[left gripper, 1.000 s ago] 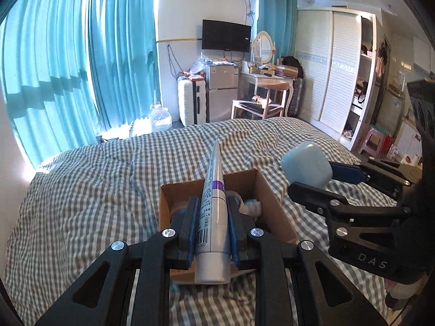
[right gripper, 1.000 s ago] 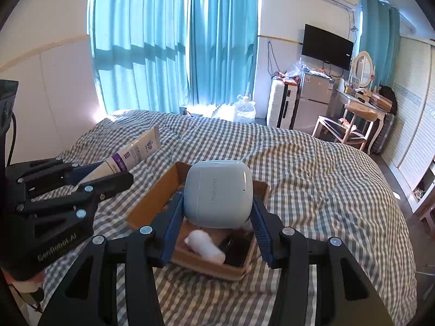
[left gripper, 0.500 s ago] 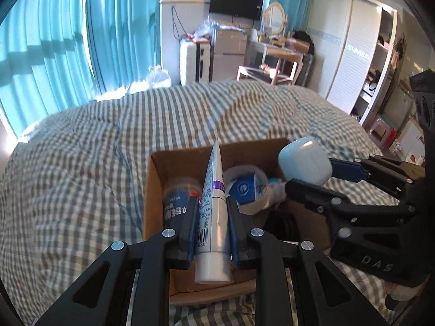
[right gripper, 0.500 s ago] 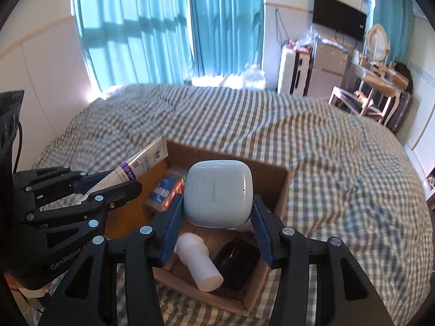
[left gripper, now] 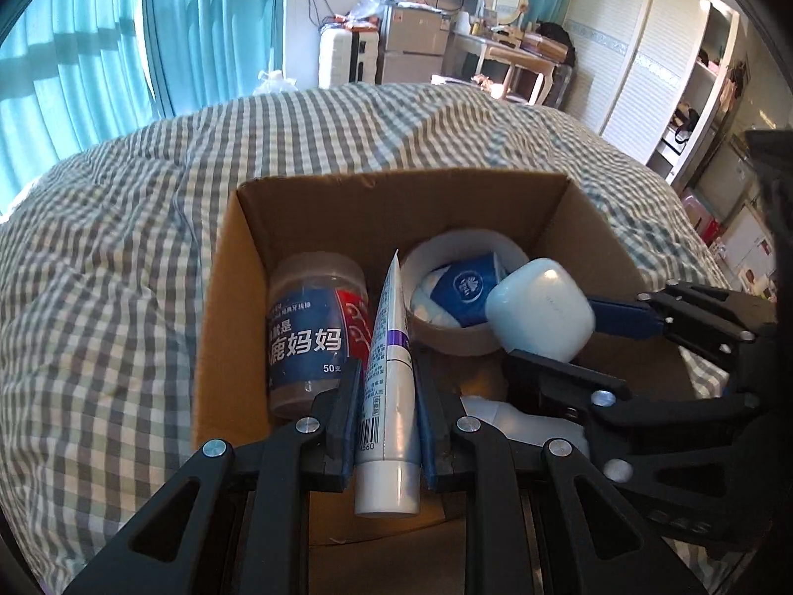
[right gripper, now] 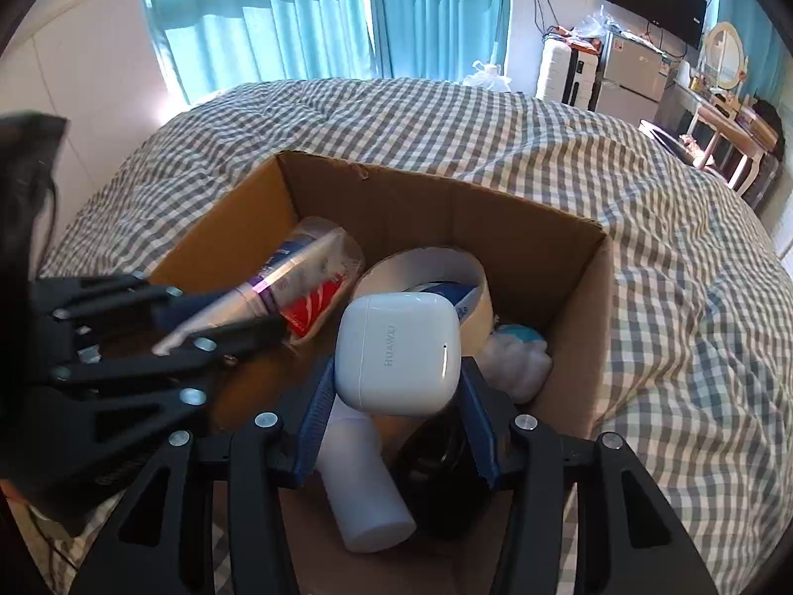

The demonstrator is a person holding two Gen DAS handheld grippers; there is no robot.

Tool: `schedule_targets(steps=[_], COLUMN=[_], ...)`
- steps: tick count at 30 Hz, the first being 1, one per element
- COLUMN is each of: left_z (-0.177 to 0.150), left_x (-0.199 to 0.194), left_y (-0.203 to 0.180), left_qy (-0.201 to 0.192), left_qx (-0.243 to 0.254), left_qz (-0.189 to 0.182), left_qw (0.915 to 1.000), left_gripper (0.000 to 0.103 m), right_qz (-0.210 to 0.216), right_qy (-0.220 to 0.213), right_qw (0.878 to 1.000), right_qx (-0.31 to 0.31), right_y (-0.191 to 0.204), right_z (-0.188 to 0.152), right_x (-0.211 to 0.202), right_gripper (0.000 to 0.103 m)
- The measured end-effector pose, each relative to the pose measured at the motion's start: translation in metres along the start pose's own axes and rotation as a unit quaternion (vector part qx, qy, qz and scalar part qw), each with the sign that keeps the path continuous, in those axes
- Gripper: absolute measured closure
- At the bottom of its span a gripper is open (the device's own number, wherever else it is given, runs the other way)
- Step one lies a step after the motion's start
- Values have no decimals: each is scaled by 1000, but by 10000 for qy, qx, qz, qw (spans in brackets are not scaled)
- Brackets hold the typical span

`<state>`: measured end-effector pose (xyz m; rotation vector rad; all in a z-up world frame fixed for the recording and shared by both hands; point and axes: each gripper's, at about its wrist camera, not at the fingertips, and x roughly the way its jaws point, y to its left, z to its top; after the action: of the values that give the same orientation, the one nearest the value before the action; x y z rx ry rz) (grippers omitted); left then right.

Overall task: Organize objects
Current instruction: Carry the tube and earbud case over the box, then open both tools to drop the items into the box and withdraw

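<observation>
An open cardboard box (left gripper: 391, 203) (right gripper: 436, 198) sits on the checked bed. My left gripper (left gripper: 384, 396) is shut on a white tube (left gripper: 389, 377) with a purple band, held over the box's left part; it also shows in the right wrist view (right gripper: 233, 297). My right gripper (right gripper: 396, 391) is shut on a white earbud case (right gripper: 396, 352), held over the box's middle; it also shows in the left wrist view (left gripper: 540, 317). Inside lie a clear jar with a blue label (left gripper: 312, 332), a tape roll (left gripper: 456, 337), a white bottle (right gripper: 362, 486) and a black item (right gripper: 436, 481).
The checked bedspread (left gripper: 109, 258) surrounds the box. Teal curtains (right gripper: 277, 20) hang behind the bed. A suitcase, small fridge (left gripper: 411, 44), dressing table and wardrobe (left gripper: 644, 54) stand at the far side of the room.
Both grippers have moved forward and down over the box with the tube and the earbud case still held. The box now fills much more of both views.
</observation>
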<state>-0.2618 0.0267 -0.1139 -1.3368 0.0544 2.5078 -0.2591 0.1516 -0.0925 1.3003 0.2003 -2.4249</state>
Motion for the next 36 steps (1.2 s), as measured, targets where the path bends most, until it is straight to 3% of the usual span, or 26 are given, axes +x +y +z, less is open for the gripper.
schedule_targets(steps=[14, 16, 18, 21, 22, 24, 26, 36], left_z=[-6, -6, -5, -4, -3, 2, 10, 30], left_x=[-2, -7, -13, -27, -35, -47, -61, -158], left_y=[1, 1, 1, 0, 1, 1, 1, -16], left_qy=[57, 30, 29, -116, -258, -439, -623, -1562], left_qx=[35, -29, -37, -14, -51, -106, -157, -45], left_qz=[50, 69, 45, 181, 211, 226, 268, 662], left_qw=[10000, 10000, 10000, 9998, 9994, 9987, 9976, 9855], left_gripper=[80, 71, 62, 21, 17, 17, 17, 7], right_qz=[-57, -84, -184, -248, -269, -384, -510, -760], right_qy=[-148, -233, -341, -444, -470, -619, -885, -1755], right_qw=[9999, 9997, 9991, 9983, 9980, 9961, 9924, 9763], right_qx=[61, 92, 149, 279, 336, 488, 686, 1013], right_y=[1, 0, -2, -7, -8, -12, -15, -12], right_z=[3, 6, 8, 10, 11, 11, 11, 14], right_x=[-20, -30, -42, -58, -62, -76, -94, -189], right_gripper=[54, 52, 36, 32, 30, 15, 11, 4])
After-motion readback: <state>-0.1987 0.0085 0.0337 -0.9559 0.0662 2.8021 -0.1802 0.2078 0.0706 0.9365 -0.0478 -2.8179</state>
